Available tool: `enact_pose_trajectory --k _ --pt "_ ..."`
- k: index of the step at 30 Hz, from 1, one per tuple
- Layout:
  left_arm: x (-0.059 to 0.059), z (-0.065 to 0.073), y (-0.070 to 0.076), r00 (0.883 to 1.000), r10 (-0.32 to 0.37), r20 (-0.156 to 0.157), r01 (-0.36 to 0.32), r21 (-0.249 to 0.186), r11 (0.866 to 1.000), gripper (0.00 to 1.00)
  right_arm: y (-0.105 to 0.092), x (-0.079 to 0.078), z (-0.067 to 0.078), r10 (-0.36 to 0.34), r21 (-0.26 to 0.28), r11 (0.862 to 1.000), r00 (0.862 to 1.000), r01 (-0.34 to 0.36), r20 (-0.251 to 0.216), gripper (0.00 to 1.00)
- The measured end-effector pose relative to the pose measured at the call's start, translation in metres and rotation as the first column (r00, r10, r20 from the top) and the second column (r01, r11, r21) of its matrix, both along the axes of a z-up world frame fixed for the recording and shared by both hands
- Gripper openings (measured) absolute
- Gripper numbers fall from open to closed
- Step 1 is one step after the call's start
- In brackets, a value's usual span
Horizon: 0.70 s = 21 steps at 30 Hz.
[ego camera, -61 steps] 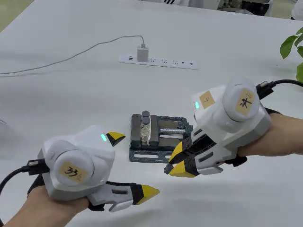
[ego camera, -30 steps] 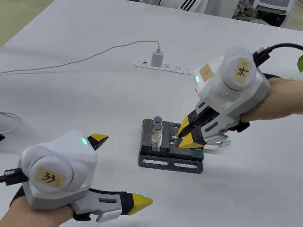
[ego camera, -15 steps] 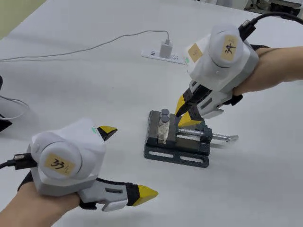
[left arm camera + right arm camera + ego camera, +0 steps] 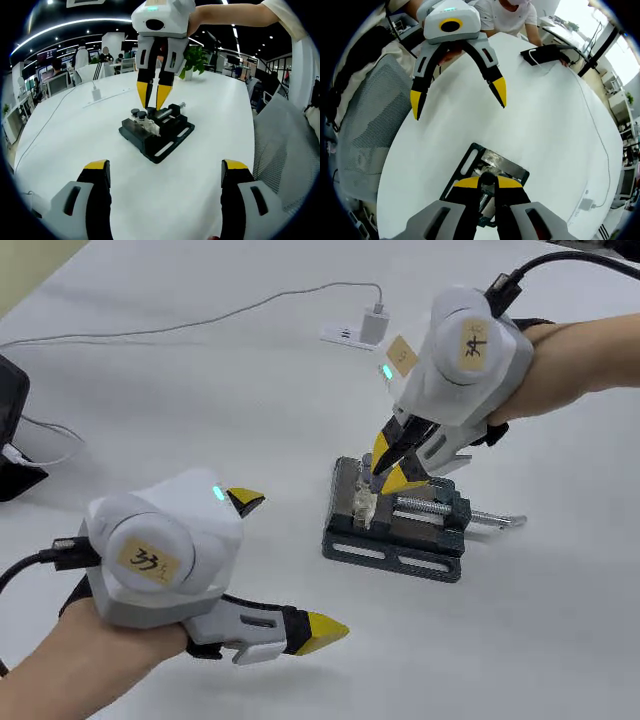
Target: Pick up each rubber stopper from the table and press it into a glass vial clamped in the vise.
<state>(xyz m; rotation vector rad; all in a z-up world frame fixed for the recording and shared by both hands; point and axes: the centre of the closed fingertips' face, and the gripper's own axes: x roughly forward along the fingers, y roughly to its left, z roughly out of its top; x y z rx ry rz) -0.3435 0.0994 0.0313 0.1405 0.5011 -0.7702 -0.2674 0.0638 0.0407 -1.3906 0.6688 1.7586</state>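
Right gripper [image 4: 387, 470] with rubber stopper [image 4: 487, 178] above vise [image 4: 398, 542] (left gripper [image 4: 288, 565] agape)

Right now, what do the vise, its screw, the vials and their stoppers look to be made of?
Vise: dark and matte, probably painted cast metal, going by its blocky slotted base.
Screw: bare bright metal, threaded and shiny.
Vials: clear with pale highlights, so glass or clear plastic; the look leaves it open.
Stoppers: dull dark grey with no glare, likely rubber.
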Motion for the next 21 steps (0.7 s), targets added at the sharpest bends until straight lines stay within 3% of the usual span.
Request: enact_pose_trajectory --k 21 --pt "-0.005 -0.006 0.001 1.000 0.008 -0.024 -0.009 -0.016 1.000 0.89 0.004 -0.001 -0.012 -0.033 -0.059 0.998 0.999 0.032 -0.002 0.05"
